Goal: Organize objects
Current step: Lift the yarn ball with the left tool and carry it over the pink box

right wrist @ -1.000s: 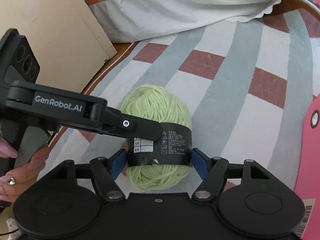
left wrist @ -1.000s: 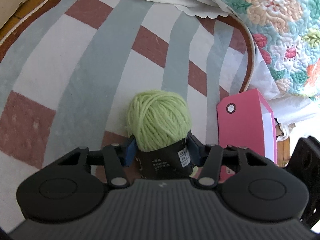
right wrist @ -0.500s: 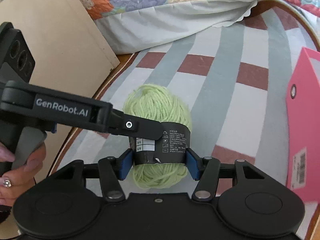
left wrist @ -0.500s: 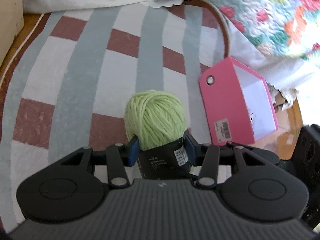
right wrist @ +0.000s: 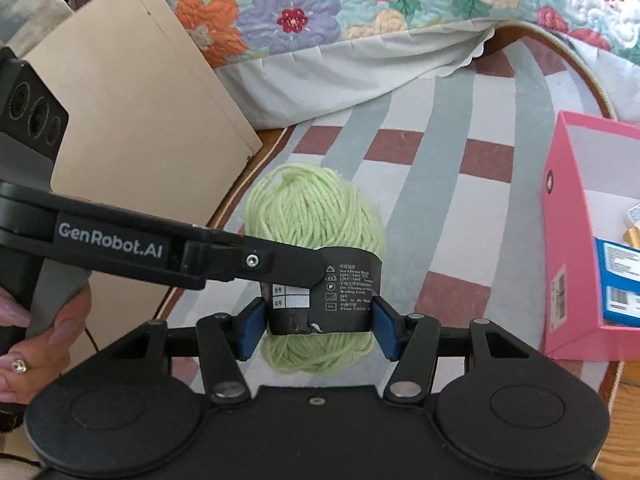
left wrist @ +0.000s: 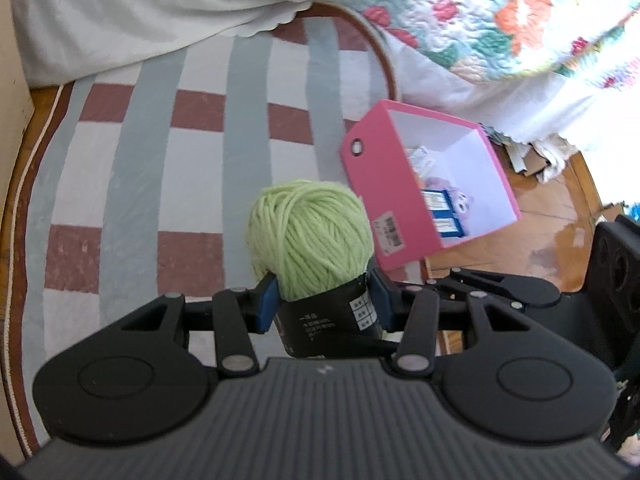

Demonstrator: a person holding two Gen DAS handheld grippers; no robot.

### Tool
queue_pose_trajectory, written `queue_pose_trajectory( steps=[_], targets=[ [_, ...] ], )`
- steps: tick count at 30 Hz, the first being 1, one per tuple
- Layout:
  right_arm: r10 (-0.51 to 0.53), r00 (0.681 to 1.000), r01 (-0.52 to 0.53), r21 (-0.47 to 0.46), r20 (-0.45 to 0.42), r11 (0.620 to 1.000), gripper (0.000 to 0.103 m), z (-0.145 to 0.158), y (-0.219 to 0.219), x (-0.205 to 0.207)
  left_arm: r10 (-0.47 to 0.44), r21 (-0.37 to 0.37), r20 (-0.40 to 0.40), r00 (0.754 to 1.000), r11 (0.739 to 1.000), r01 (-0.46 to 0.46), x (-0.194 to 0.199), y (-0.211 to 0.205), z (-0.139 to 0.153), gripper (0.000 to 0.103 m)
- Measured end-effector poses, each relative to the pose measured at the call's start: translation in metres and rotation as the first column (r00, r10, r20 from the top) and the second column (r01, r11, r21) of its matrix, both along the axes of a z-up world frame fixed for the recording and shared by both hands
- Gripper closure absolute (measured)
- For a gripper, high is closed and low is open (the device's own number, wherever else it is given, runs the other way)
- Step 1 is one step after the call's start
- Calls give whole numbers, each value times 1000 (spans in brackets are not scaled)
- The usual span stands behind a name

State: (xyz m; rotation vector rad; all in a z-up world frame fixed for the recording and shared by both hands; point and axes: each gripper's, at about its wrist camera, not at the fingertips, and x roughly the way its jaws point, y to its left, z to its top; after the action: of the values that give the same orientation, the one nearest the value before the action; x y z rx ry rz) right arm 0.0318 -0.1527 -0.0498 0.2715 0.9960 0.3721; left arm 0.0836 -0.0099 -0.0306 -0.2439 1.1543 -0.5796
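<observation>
Yarn ball (left wrist: pixel 310 236) sits clamped at its black label between both your tools, left tool (left wrist: pixel 325 306) and right tool (right wrist: pixel 316 330). Your pink box (left wrist: pixel 380 184) stands just beside it on the striped rug (left wrist: pixel 132 184).

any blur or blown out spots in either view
Left wrist view: the floral quilt at upper right is smeared and overexposed, while the light green yarn ball stays sharp. Right wrist view: evenly lit and crisp, with fisheye bending of the striped rug.

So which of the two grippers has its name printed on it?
The left gripper, reaching across from the side onto the yarn, reads GenRobot.AI; the right gripper shows none.
</observation>
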Motion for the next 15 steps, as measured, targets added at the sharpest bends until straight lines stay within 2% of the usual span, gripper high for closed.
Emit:
queue_pose_trajectory(
  steps=[6, 15],
  targets=[
    [-21, 999, 21, 3, 32, 1000, 42, 35, -18, -16, -26, -1, 67, 997, 1000, 26, -13, -22, 39, 57],
    [-104, 985, 109, -31, 140, 994, 42, 88, -61, -32, -151, 35, 159, 976, 989, 147, -4, -83, 103, 57]
  ],
)
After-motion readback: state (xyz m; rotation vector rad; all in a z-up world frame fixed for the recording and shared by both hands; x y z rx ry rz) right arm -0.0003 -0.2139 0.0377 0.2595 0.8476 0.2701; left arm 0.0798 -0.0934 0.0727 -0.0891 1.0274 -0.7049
